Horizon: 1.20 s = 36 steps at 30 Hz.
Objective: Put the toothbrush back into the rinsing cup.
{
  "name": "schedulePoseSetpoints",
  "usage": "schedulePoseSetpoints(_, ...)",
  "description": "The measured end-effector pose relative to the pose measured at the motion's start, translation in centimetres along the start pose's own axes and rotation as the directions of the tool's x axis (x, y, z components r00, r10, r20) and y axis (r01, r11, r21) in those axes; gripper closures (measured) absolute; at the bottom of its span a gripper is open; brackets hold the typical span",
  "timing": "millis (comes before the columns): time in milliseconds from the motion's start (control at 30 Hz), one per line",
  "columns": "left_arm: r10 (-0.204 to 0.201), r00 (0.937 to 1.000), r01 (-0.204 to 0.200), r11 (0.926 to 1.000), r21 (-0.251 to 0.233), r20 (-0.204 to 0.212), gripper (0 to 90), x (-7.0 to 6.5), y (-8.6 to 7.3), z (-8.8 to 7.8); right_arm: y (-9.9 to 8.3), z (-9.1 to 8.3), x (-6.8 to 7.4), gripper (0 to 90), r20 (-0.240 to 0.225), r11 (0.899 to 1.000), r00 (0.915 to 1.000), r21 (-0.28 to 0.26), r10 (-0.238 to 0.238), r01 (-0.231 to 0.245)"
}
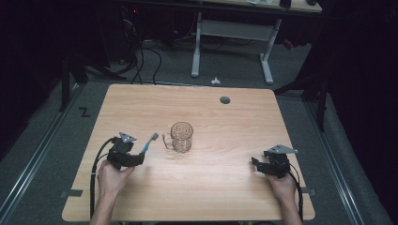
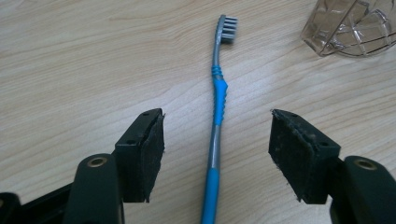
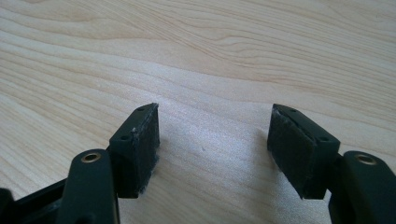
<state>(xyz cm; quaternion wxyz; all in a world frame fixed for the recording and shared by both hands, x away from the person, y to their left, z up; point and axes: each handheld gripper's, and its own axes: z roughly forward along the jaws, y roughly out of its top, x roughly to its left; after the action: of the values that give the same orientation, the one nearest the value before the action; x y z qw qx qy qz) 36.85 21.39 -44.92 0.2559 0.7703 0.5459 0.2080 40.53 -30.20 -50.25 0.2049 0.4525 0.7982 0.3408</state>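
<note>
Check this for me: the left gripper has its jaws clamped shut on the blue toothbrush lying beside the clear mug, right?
Not quite. The left gripper is open: in the left gripper view the toothbrush lies on the table between the jaws, with a gap on each side and neither pad touching it. It does lie beside the clear mug.

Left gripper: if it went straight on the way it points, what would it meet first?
The blue and grey toothbrush, lying on the table between the open left gripper pads, untouched. The clear plastic mug sits off to one side, probably outside that line.
</note>
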Motion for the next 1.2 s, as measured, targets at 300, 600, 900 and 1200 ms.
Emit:
schedulePoseSetpoints(300, 0.05, 0.9988, -0.05, 0.9969, 0.061, 0.005, 37.1, -0.5, 1.9, 1.3, 0.0, 0.0, 0.0, 34.7, 0.001, 1.0, 1.0, -0.001, 0.0, 0.0)
schedulePoseSetpoints(600, 0.069, 0.9976, -0.069, 0.9929, 0.097, 0.008, 39.0, -0.5, 3.2, 2.3, 0.0, 0.0, 0.0, 34.7, 0.001, 1.0, 1.0, 0.0, 0.0, 0.0)
schedulePoseSetpoints(900, 0.087, 0.9962, -0.087, 0.9863, 0.14, 0.004, 43.7, -0.4, 4.5, 3.3, 0.0, 0.0, 0.0, 34.7, 0.001, 1.0, 1.0, 0.0, 0.001, -0.001)
schedulePoseSetpoints(1200, 0.083, 0.9965, -0.084, 0.9745, 0.208, 0.011, 50.9, -0.2, 5.2, 4.7, 0.0, 0.0, 0.0, 34.7, 0.001, 1.0, 1.0, 0.0, 0.002, -0.002)
